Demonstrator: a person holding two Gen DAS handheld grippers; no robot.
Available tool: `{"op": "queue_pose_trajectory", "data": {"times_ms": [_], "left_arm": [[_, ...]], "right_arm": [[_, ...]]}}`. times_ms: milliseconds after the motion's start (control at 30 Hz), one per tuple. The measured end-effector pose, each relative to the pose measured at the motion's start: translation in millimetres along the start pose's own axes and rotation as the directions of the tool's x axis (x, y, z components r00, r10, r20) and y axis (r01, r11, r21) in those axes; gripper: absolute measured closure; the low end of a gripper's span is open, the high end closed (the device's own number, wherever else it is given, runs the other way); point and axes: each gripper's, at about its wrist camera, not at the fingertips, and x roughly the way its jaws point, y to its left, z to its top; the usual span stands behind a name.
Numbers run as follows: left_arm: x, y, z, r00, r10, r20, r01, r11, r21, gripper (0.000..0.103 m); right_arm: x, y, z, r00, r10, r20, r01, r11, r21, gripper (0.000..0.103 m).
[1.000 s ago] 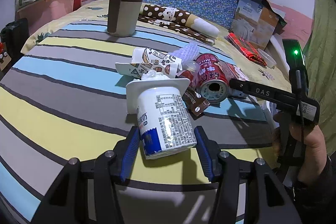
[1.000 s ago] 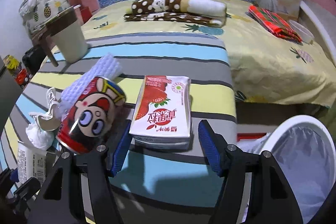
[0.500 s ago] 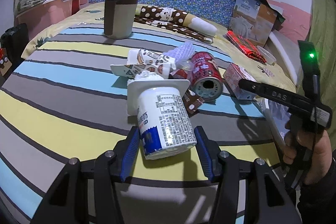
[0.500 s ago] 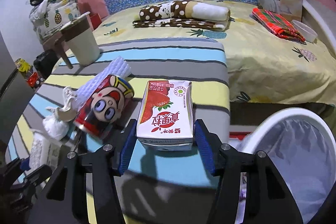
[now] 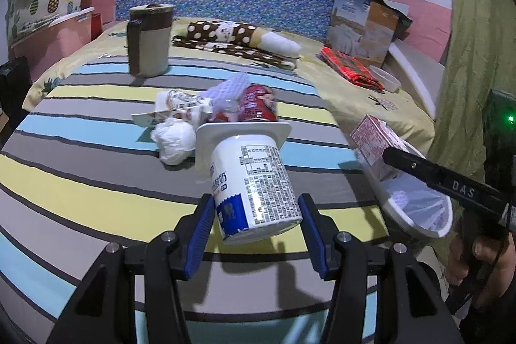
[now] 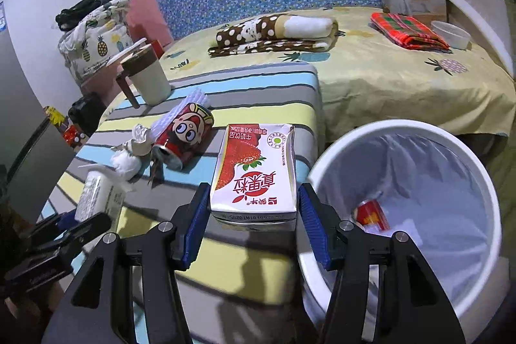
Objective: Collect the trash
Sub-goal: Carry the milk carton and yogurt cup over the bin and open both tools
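Observation:
My left gripper (image 5: 256, 220) is shut on a white yogurt cup (image 5: 254, 182) and holds it lifted above the striped table (image 5: 96, 189). My right gripper (image 6: 253, 215) is shut on a strawberry milk carton (image 6: 254, 173) and holds it in the air by the rim of the white lined bin (image 6: 419, 199), which stands off the table's right edge. A red can (image 6: 185, 134), a white foam piece (image 6: 180, 115), crumpled tissue (image 6: 125, 162) and wrappers lie on the table. In the left wrist view the carton (image 5: 375, 144) is over the bin (image 5: 416, 211).
A beige-and-brown lidded jug (image 5: 150, 41) stands at the table's far left. Behind is a bed with a rolled polka-dot blanket (image 5: 238, 37), red plaid cloth (image 5: 351, 66) and a cardboard box (image 5: 361, 24). Some red trash (image 6: 371, 211) lies in the bin.
The right gripper closed on the milk carton, lifted it off the table and carried it right to the bin. The left gripper lifted the yogurt cup and moved right.

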Motion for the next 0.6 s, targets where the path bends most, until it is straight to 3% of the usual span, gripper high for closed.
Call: {"op": "queue_pose_trajectory", "data": {"times_ms": [600], "left_arm": [[11,-83,-1,0.993,-0.109,-0.054,0.114,0.986,0.118,0.048]], "right_arm": [[-32,-37,-22,0.996,-0.071,0.055,0.067,0.995,0.078,0.046]]}}
